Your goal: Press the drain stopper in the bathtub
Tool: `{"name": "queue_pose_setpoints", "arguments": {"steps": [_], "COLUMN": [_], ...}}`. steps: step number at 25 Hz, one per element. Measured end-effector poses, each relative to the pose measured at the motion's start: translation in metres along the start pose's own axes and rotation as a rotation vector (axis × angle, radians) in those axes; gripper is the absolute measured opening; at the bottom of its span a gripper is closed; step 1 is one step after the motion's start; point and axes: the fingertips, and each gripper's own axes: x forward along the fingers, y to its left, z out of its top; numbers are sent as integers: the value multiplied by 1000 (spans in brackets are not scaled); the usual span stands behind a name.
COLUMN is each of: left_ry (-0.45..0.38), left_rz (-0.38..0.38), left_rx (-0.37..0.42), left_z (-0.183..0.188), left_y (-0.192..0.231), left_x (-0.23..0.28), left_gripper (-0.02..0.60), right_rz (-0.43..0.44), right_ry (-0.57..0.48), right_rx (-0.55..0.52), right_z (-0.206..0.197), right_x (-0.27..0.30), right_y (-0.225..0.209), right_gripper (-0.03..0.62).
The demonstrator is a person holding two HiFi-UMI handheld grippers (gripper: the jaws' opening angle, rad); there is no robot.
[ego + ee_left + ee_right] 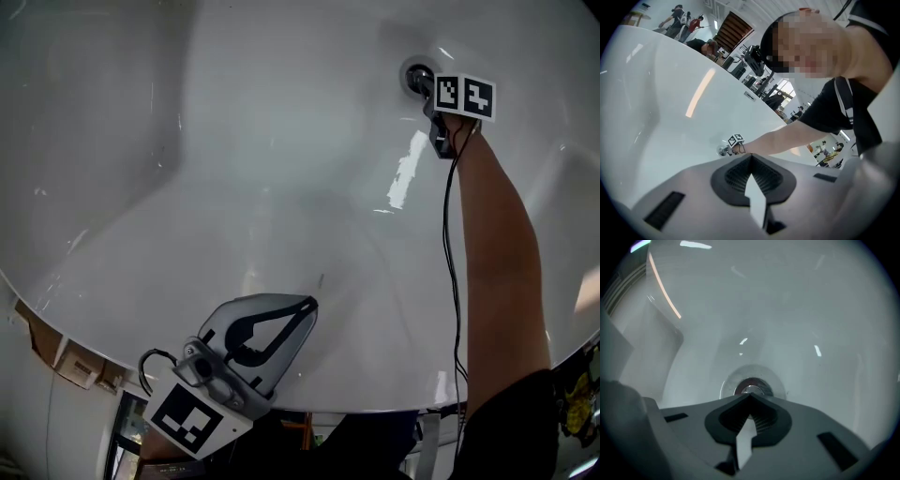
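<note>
The chrome drain stopper (413, 75) sits in its round metal flange at the far end of the white bathtub (234, 169). My right gripper (427, 90), with its marker cube, is shut and empty, tips right at the stopper. In the right gripper view the closed tips (750, 395) overlap the near edge of the stopper (751, 386); I cannot tell whether they touch. My left gripper (310, 304) is shut on nothing and hangs over the tub's near side, far from the drain. Its own view shows its jaws (751, 157) closed, with the stopper (722, 151) in the distance.
A bare forearm (497, 253) reaches across the tub to the right gripper, a black cable (451, 244) running along it. The tub's near rim (375, 405) crosses the bottom. Cardboard (75, 364) lies outside it at lower left. People (684, 21) stand far off.
</note>
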Motion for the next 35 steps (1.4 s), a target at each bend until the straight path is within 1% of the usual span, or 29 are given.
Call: {"name": "queue_pose_setpoints", "arguments": {"steps": [3, 5, 7, 10, 12, 14, 15, 16, 17, 18, 19, 20, 21, 22, 24, 26, 29, 31, 35], "left_ry": [-1, -4, -7, -16, -24, -30, -29, -25, -21, -22, -32, -46, -61, -75, -97, -118, -143, -143, -141], "left_rz": [2, 4, -1, -9, -7, -2, 0, 1, 2, 5, 9, 13, 16, 20, 33, 39, 31, 18, -8], "left_rx": [-19, -29, -37, -42, -35, -18, -10, -2, 6, 13, 20, 26, 35, 45, 60, 70, 78, 76, 112], "left_z": [-1, 2, 5, 10, 13, 16, 15, 14, 13, 13, 14, 16, 19, 22, 30, 37, 45, 54, 87], "left_y": [5, 8, 8, 11, 12, 9, 6, 3, 0, -2, -4, -8, -14, -20, -34, -45, -57, -70, -106], "left_x": [0, 2, 5, 12, 12, 10, 7, 4, 1, -3, -7, -12, -16, -21, -32, -44, -62, -72, -90], "left_gripper": [11, 11, 11, 11, 11, 11, 11, 11, 11, 11, 11, 11, 11, 11, 11, 11, 11, 11, 11], "right_rz": [16, -9, -36, -31, -43, -80, -114, -150, -160, -117, -36, 41, 88, 111, 138, 167, 186, 193, 231], "right_ry": [5, 38, 64, 74, 84, 90, 81, 48, -20, -116, -211, -276, -306, -312, -303, -319, -413, -487, -619], "right_rx": [-1, -23, -18, -14, -57, -60, -43, -25, -2, 25, 47, 47, 18, -29, -101, -91, -16, 18, 30], "right_z": [3, 4, 3, 6, 7, 5, 4, 5, 9, 17, 25, 30, 30, 23, 0, -17, -17, -13, -5], "right_x": [-1, 2, 4, 6, 7, 8, 6, 1, -9, -23, -41, -63, -87, -114, -171, -232, -321, -376, -480], "right_y": [2, 5, 5, 2, 4, 2, 1, 0, 4, 16, 32, 47, 57, 65, 74, 79, 85, 95, 130], "right_gripper": [15, 15, 17, 15, 17, 17, 17, 17, 17, 15, 15, 15, 15, 15, 15, 15, 15, 15, 16]}}
